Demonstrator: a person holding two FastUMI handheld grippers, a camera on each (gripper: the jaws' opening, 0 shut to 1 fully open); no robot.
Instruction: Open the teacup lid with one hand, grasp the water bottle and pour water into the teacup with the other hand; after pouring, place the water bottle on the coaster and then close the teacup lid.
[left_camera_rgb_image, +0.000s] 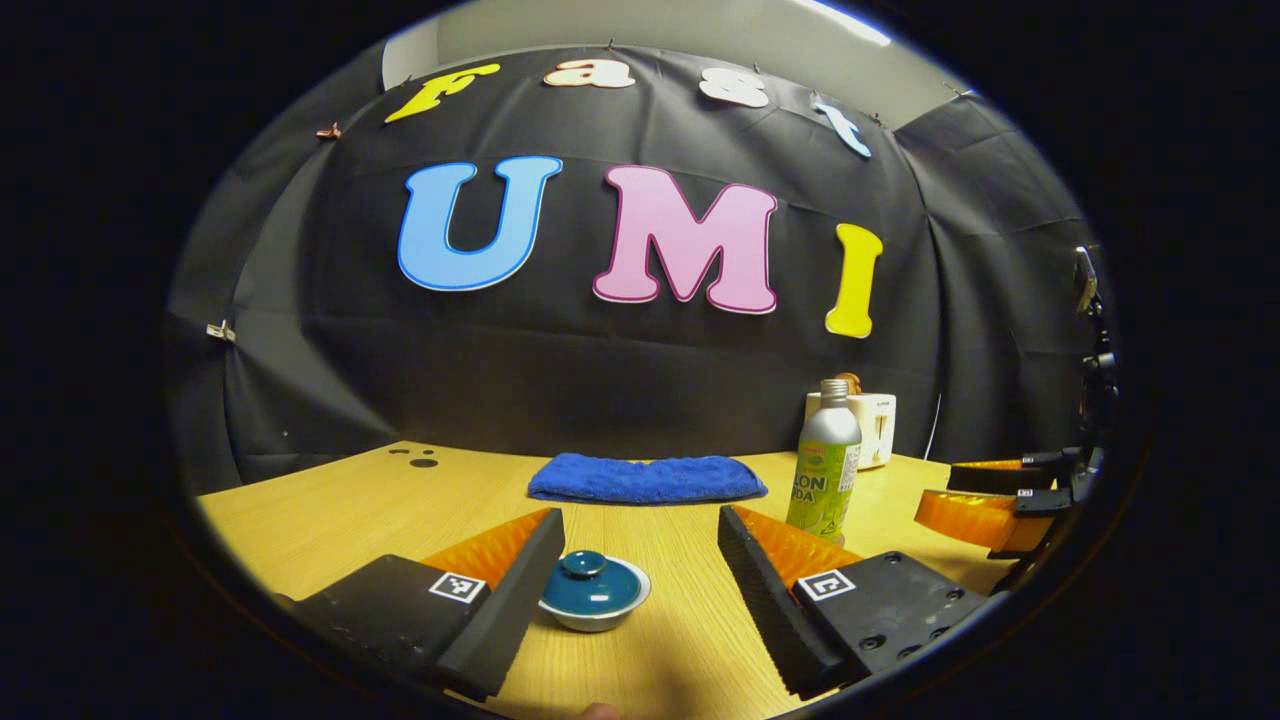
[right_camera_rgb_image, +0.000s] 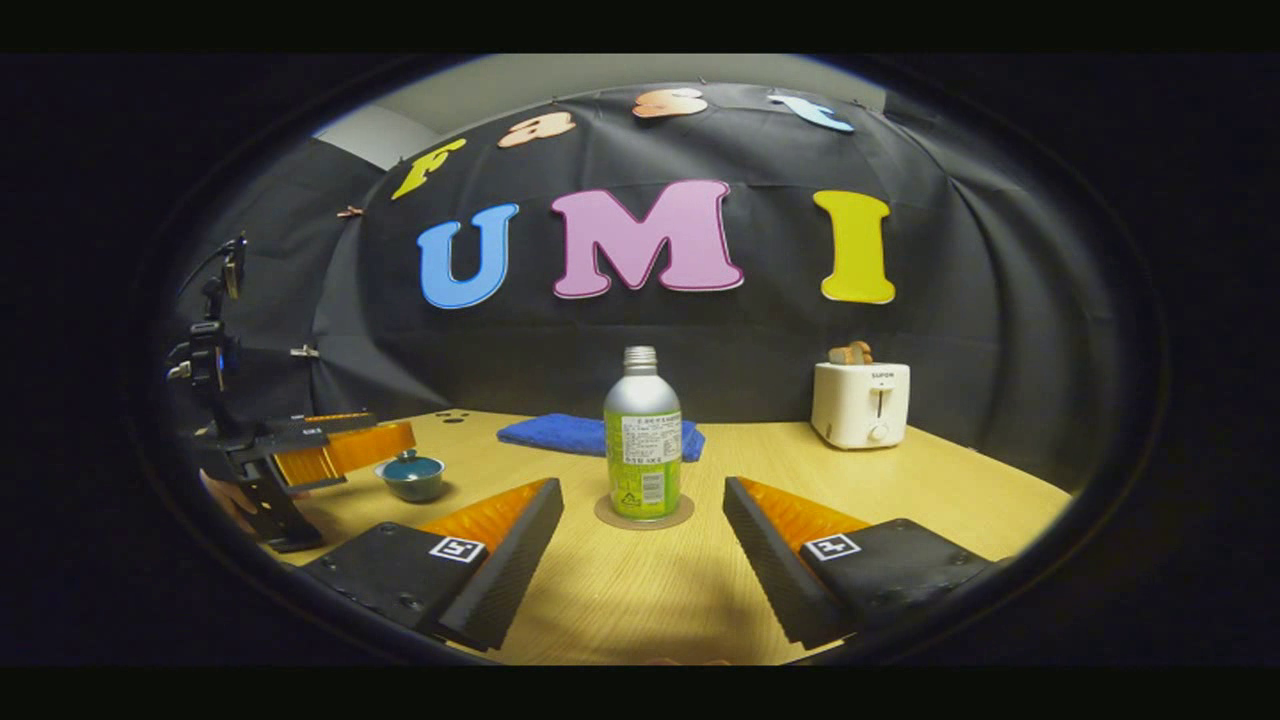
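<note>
Left gripper view counts one lidded teacup (left_camera_rgb_image: 594, 592), one water bottle (left_camera_rgb_image: 826, 463), one blue towel (left_camera_rgb_image: 646, 478) and one toaster (left_camera_rgb_image: 872, 428) on the table (left_camera_rgb_image: 330, 510). Left gripper (left_camera_rgb_image: 640, 580) is spread wide, empty, the teacup between its fingers. Right gripper (right_camera_rgb_image: 640, 555) gapes too, empty, short of the bottle on its coaster (right_camera_rgb_image: 605, 516).

The desk (right_camera_rgb_image: 940, 480) is light wood. On it sit a teacup (left_camera_rgb_image: 594, 592), blue towel (left_camera_rgb_image: 645, 479), toaster (right_camera_rgb_image: 860, 404) — and a coaster (right_camera_rgb_image: 604, 517) under the water bottle (right_camera_rgb_image: 642, 440).
</note>
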